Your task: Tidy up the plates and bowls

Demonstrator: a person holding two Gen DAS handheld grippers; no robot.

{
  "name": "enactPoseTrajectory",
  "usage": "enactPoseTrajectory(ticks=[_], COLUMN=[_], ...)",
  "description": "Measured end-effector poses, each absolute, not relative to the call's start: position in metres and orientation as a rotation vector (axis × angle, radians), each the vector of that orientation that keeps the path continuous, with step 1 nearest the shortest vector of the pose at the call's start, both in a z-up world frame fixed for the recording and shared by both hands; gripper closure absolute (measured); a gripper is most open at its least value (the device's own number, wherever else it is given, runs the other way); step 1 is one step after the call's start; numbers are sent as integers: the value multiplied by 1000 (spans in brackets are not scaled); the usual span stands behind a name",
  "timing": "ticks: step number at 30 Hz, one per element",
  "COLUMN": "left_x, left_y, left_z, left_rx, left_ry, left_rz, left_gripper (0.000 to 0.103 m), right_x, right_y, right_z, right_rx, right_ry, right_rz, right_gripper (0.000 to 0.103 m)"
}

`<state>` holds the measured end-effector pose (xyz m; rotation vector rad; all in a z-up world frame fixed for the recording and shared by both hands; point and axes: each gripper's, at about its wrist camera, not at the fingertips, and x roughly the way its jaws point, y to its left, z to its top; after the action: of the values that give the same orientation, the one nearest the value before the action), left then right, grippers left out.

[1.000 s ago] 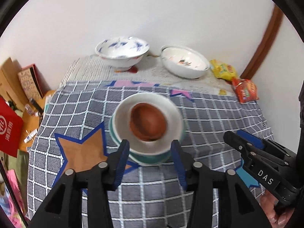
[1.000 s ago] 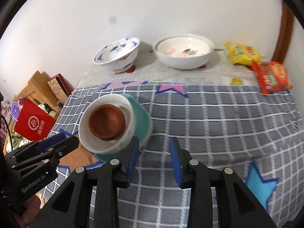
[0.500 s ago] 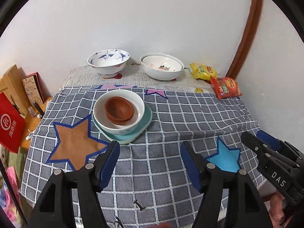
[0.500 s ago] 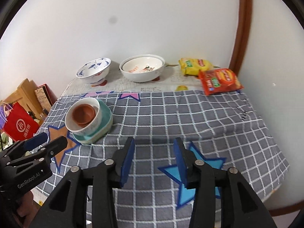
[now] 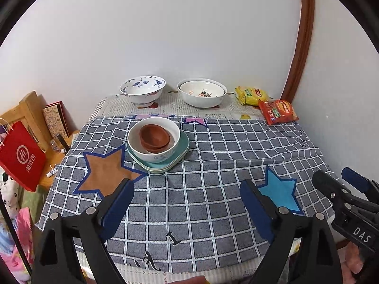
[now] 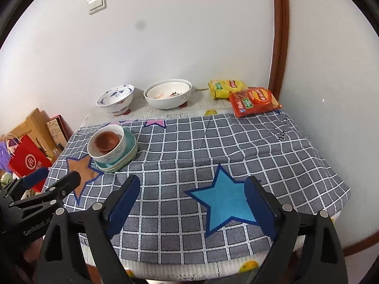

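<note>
Both grippers, left [image 5: 187, 194] & right [image 6: 191, 191], spread wide w/ nothing between, jaws just been opening. Brown clay bowl [image 5: 154, 137] nested in white ceramic bowl [image 5: 154, 139] on teal square plates [image 5: 181, 150], mid-left on checked grey cloth [image 5: 213, 156]. Risk: stack off-centre, prob. slides if cloth snagged.

A brown bowl [image 5: 155, 138] nests upright in a white bowl [image 5: 154, 143] atop stacked teal plates [image 5: 165, 162] on the desk's checked cloth; a blue-patterned bowl [image 5: 142, 90] and a wide white bowl [image 5: 202, 92] stand behind.

Glossy ceramic bowl [image 5: 154, 139], woven tablecloth [image 5: 213, 201]
</note>
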<state>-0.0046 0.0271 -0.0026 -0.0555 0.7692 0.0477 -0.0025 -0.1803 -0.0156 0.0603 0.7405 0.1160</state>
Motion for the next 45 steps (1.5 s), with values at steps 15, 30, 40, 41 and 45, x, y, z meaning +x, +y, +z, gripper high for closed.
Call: enactPoseTrajectory(ticks=[15, 30, 40, 41, 45], left_x=[-14, -17, -18, -18, -17], left_y=[25, 23, 21, 21, 21], left_z=[2, 6, 7, 7, 7], left_rx=[-48, -47, -44, -44, -46], left_ry=[758, 746, 748, 748, 749], left_rz=[51, 53, 52, 52, 50], left_gripper=[12, 12, 12, 12, 12], right_x=[-14, -20, -21, -22, -24], right_y=[-186, -183, -182, -182, -183], right_z=[-17, -13, -13, -13, -12], right_rx=[72, 72, 76, 77, 83], right_ry=[738, 724, 719, 718, 714], right_rz=[107, 116, 119, 119, 118], right_gripper=[14, 14, 14, 14, 14])
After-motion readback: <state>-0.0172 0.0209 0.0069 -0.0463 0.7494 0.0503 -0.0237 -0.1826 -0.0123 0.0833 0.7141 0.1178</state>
